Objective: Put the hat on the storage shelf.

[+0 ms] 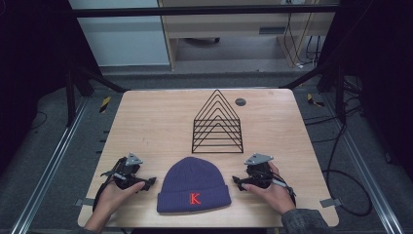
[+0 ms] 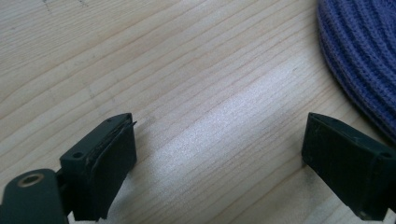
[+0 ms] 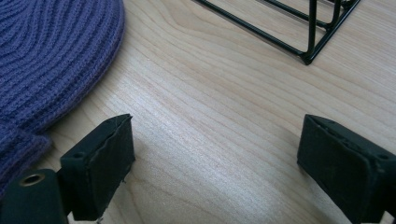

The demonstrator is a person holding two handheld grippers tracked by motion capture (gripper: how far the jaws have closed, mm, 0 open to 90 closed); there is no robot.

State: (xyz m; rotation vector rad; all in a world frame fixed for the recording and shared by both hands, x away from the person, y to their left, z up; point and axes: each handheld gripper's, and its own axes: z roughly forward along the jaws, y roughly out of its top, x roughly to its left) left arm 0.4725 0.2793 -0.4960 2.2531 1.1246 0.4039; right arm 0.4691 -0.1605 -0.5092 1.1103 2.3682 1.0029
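A purple knit beanie (image 1: 193, 185) with a red K on its cuff lies flat near the table's front edge, between my two grippers. My left gripper (image 1: 148, 183) rests on the wood just left of it, jaws wide apart with only bare table between them; the beanie's edge (image 2: 364, 56) lies off its right jaw. My right gripper (image 1: 237, 181) sits just right of the beanie, open too, nothing between its jaws. In the right gripper view the beanie (image 3: 51, 60) lies at the left, its cuff beside the left jaw. Behind the beanie stands a black wire rack (image 1: 217, 124).
The wooden table (image 1: 146, 122) is bounded by metal frame rails. A small grey disc (image 1: 240, 102) lies at the back right of the rack. The rack's base corner (image 3: 306, 58) is ahead of the right gripper. Cables run on the floor at the right.
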